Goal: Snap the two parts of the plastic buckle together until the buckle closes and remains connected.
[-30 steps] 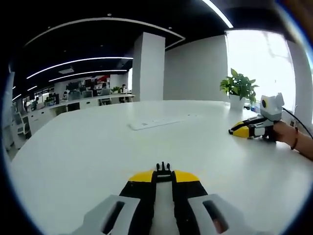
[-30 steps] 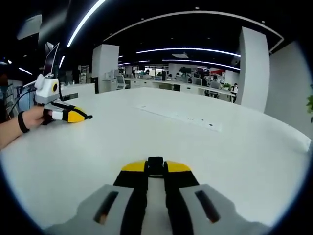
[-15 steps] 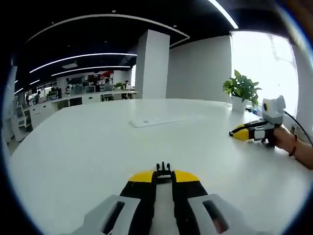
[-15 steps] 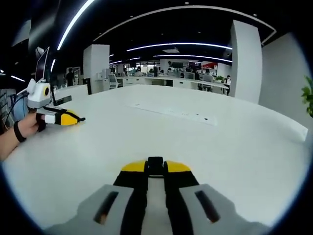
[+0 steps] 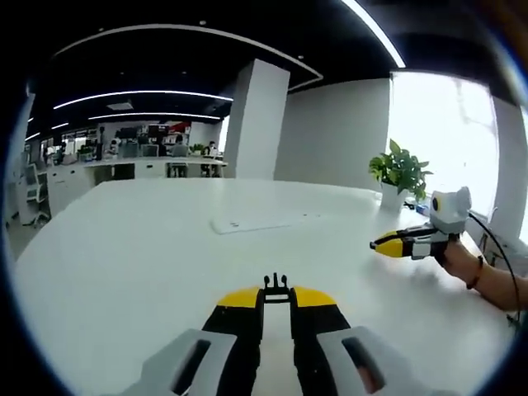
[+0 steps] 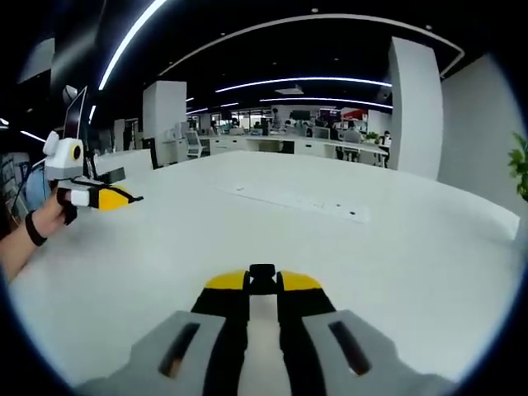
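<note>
Left claw [image 5: 277, 299]: jaws drawn close, pinching a small black buckle part [image 5: 276, 285] with prongs poking out just past the yellow tips. Held low over the white desk [image 5: 132, 272]. Far ahead and slightly left of this claw, a flat white strip [image 5: 252, 223] lying on the desk. Off to the right of it and well apart, the right claw [image 5: 379, 244] seen side-on, yellow nose pointing leftward, gripped by a hand [image 5: 458, 260] with a dark wristband. Beyond that claw, a potted plant [image 5: 398, 172] near the desk's far edge, in front of a bright window.

Right claw [image 6: 263, 282]: jaws likewise narrow, clamped on the other black buckle part [image 6: 262, 274], a blocky piece sitting between the yellow tips. Also low above the desk [image 6: 396, 272]. Ahead and to the right of it, the same white strip [image 6: 297, 200], lying flat. Far to the left and well apart, the left claw [image 6: 132, 198], yellow nose pointing rightward, carried by a hand [image 6: 49, 216] with a dark band at the wrist.

Two buckle halves separate, one in each claw, not joined.
</note>
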{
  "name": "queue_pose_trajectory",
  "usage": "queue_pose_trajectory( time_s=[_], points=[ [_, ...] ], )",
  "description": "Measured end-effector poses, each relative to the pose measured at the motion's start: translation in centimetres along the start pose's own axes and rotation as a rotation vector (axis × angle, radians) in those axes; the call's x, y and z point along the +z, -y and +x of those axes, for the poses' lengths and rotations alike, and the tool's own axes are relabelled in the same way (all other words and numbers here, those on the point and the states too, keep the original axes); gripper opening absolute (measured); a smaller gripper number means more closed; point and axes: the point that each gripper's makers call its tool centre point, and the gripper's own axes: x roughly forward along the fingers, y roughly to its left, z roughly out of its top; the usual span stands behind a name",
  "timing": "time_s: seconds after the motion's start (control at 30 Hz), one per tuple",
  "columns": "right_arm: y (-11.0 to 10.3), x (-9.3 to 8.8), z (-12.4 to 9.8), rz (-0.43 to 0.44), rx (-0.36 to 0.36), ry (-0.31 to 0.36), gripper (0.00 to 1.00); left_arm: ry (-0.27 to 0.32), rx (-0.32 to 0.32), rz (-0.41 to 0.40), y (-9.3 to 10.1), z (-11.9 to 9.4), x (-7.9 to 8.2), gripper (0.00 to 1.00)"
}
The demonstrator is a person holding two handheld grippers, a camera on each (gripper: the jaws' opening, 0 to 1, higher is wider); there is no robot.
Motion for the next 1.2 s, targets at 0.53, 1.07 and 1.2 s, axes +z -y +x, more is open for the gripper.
queue_pose_trajectory(
  time_s=[0.53, 1.07, 1.2],
  points=[
    [-0.6, 3.6, -2.4, 0.027, 0.021, 0.079, 0.11, 0.041, -0.031, 0.050, 2.0, -1.2, 2.2, 0.11],
    [0.4, 4.3, -3.1, 0.080, 0.019, 0.113, 0.11, 0.074, -0.051, 0.052, 2.4, -1.8, 3.2, 0.11],
    [0.3, 4.2, -2.9, 0.078, 0.024, 0.105, 0.11, 0.079, -0.048, 0.053, 2.3, -1.9, 3.2, 0.11]
  ],
)
